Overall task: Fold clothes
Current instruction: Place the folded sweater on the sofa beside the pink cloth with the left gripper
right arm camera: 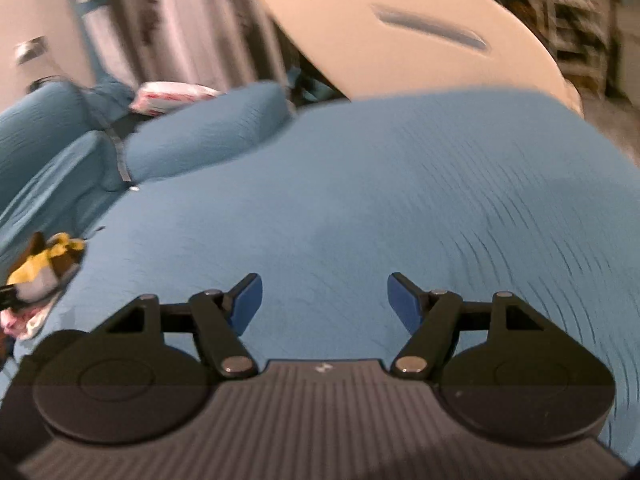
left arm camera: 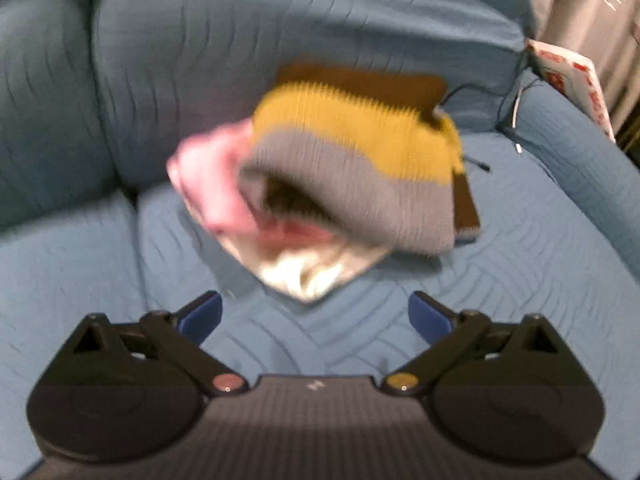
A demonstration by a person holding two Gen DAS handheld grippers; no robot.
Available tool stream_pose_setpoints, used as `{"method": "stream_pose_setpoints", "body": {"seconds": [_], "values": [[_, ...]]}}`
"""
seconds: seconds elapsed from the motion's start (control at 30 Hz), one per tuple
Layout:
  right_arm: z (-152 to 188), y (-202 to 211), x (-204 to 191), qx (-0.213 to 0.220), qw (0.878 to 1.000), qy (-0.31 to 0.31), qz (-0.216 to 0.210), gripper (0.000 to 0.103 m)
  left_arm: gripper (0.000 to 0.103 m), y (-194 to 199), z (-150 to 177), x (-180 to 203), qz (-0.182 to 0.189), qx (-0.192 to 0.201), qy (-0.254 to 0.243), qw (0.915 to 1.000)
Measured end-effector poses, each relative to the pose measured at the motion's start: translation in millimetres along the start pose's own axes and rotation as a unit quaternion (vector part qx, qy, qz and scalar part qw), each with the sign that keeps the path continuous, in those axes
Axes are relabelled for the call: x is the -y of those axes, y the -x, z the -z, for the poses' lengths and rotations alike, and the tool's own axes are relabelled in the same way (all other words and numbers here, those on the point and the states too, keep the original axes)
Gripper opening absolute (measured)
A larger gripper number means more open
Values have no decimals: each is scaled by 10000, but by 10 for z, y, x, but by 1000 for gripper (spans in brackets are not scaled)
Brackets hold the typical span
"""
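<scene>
Blue quilted sofa cover [left arm camera: 500,280] everywhere, stitched in curved lines, filling both views. Left wrist view: left gripper [left arm camera: 316,316] spread wide, blue pads apart, empty, hovering above the seat. Straight ahead of it, near the backrest, a pile of clothes: striped knit sweater [left arm camera: 360,160] in brown, mustard and grey on top, pink garment [left arm camera: 208,184] bulging out to the left beneath, white cloth [left arm camera: 312,272] poking out nearest the fingers. All blurred by motion. Far right, on the armrest, a white packet with red print [left arm camera: 572,80] and thin cables [left arm camera: 516,112].

Right wrist view: right gripper [right arm camera: 325,300] likewise released, holding nothing, over bare cover. Same pile only a scrap at the far left edge, sweater's yellow barely showing. Beyond the sofa, a pale round tabletop [right arm camera: 400,40] and curtains [right arm camera: 192,20], seen from this side only.
</scene>
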State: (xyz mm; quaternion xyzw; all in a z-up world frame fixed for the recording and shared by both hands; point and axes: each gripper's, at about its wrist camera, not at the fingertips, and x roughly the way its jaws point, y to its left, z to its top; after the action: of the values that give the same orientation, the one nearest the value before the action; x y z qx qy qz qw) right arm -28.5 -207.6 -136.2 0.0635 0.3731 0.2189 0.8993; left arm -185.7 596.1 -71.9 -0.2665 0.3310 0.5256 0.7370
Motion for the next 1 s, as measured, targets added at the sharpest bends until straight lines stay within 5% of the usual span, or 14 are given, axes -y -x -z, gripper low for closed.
{"method": "stream_pose_setpoints", "body": {"seconds": [0.17,0.5,1.0], "values": [[265,-222,550,-245,9961,-807,262,72,103,474,-331,225,-600,562,-475,9955],[677,-291,1103,-193,9883,-1491,237,72,103,1282,-284,837,475,109,-417,9979],[714,-383,1047,-182,9915,-1266,258,77,103,1086,-239,1038,353,-296,-1128,9926]]}}
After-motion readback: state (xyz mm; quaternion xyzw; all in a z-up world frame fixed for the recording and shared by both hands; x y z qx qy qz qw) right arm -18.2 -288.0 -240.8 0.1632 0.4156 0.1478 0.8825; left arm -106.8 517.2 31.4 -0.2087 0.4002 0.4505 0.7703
